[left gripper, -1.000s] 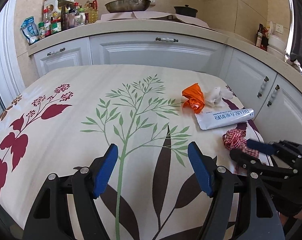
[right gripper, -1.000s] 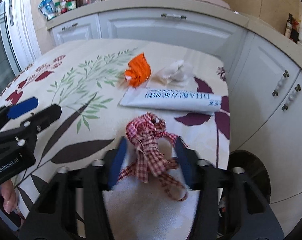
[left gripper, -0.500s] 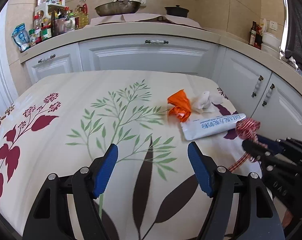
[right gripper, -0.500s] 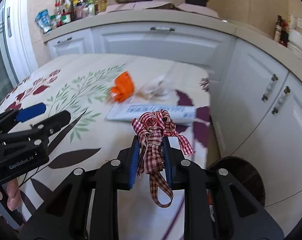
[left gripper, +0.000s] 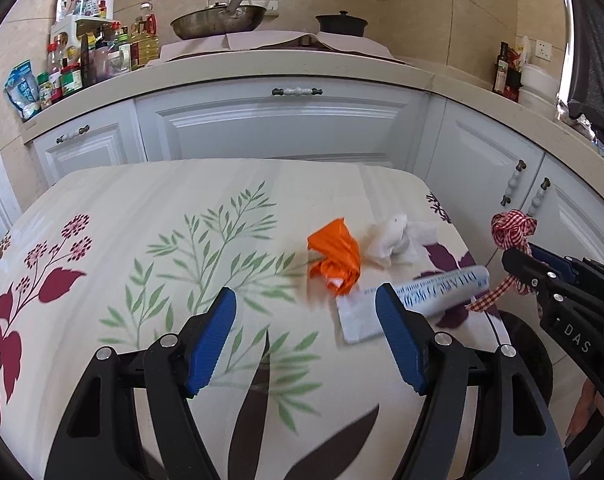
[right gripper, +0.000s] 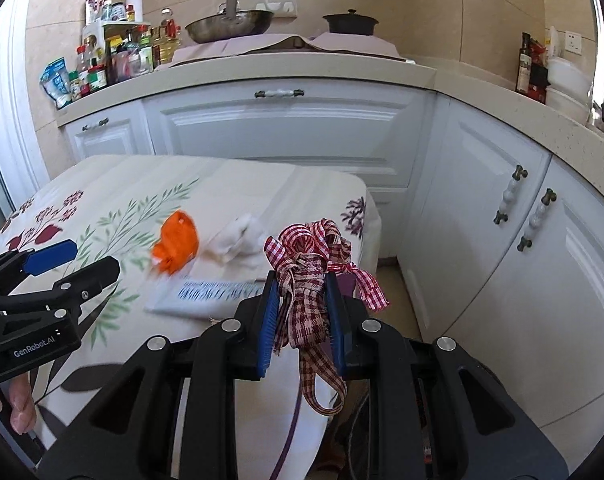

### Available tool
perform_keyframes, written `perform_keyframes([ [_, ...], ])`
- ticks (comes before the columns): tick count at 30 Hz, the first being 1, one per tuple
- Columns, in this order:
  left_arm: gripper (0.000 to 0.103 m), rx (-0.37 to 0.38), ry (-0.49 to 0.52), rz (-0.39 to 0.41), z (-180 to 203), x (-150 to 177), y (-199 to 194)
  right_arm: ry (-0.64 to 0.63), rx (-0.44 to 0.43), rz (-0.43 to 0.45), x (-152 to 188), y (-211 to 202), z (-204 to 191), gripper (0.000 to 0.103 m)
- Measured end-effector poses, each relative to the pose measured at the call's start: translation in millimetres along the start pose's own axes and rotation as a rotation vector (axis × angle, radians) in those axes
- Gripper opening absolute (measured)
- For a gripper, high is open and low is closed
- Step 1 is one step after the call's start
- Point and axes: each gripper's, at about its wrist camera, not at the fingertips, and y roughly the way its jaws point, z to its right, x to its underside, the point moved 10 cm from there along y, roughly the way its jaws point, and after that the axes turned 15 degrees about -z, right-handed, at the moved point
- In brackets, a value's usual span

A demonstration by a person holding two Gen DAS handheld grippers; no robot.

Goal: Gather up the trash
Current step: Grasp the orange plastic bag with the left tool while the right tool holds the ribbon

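Right wrist view: the checked red ribbon (right gripper: 306, 280) is pinched between the blue pads of the right tongs (right gripper: 302, 312), which are closed narrow on its middle part. It is held in the air at the right edge of the surface (right gripper: 113, 184), over the gap to the white cabinets (right gripper: 482, 240). The ribbon is judged to be very light and soft; its loops stand above the pads and loose tails hang below, so a tail could be caught on something when it is carried. The hold on the knotted middle seems the best place, because the bundle is thickest there.

On the surface, to the left of the ribbon, a white tube (left gripper: 442, 284) lies flat and looks light, with a stiffer round end. Behind it, an orange wrapper (left gripper: 336, 256) and a crumpled white tissue (left gripper: 398, 236) are seen; both would be crushed easily and can be taken anywhere. The left tongs (left gripper: 306, 340) are wide and hold nothing.

A dark round object (left gripper: 530, 356) is partly seen below the right edge of the surface; it may be the bin, but it cannot be told surely. The near things are blurred, and the print on the tube cannot be read.
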Motion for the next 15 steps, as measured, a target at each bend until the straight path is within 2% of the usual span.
perform_keyframes([
  [15, 0.07, -0.04, 0.009, -0.049, 7, -33, 42, 0.031, -0.018, 0.033, -28, 22, 17, 0.022],
])
